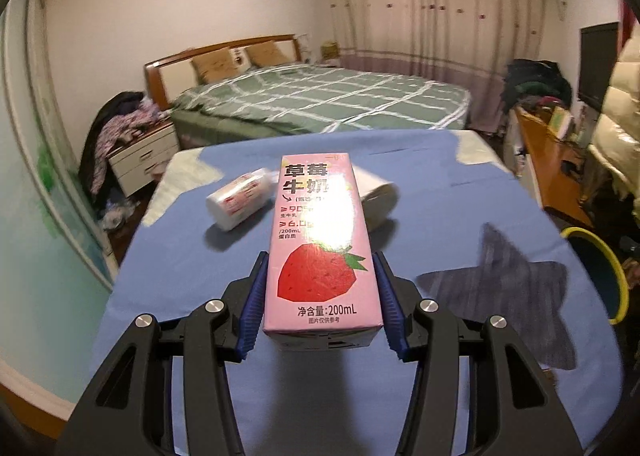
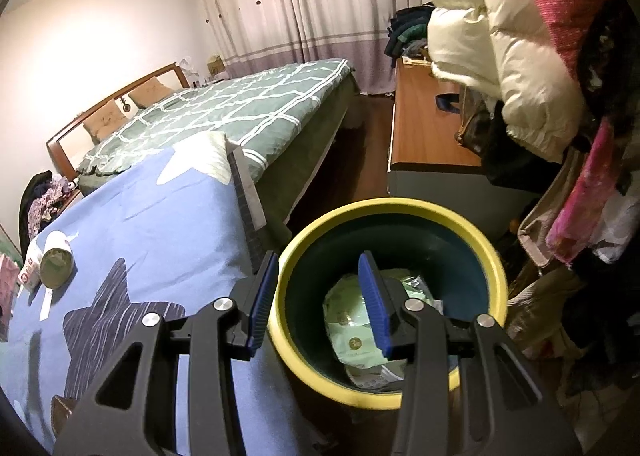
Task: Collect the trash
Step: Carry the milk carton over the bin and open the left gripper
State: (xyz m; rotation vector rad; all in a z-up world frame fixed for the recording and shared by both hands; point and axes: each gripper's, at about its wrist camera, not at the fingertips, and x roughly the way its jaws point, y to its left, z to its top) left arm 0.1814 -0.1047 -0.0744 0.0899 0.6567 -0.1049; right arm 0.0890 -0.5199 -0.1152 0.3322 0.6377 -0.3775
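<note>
Two grippers: left gripper (image 1: 320,276) clamps glossy pink milk carton (image 1: 320,244), hiding paper cup (image 1: 380,200) behind; right gripper (image 2: 318,296) jaws apart, empty, above yellow-rimmed bin (image 2: 400,212), contents partly obscured.

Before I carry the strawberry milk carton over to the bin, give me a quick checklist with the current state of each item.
1. Left gripper shut on the pink milk carton, blue pads against both sides: ok.
2. Carton lifted clear of the blue tablecloth: ok, its shadow lies beneath it.
3. Yellow-rimmed bin open and reachable beside the table: ok.
4. Room in the bin: ok, only a green package lies at the bottom.
5. Right gripper out of the drop path: not ok, it hangs over the bin mouth, jaws apart and empty.
6. Table finished: not ok, a white wrapped roll and a paper cup remain.
</note>
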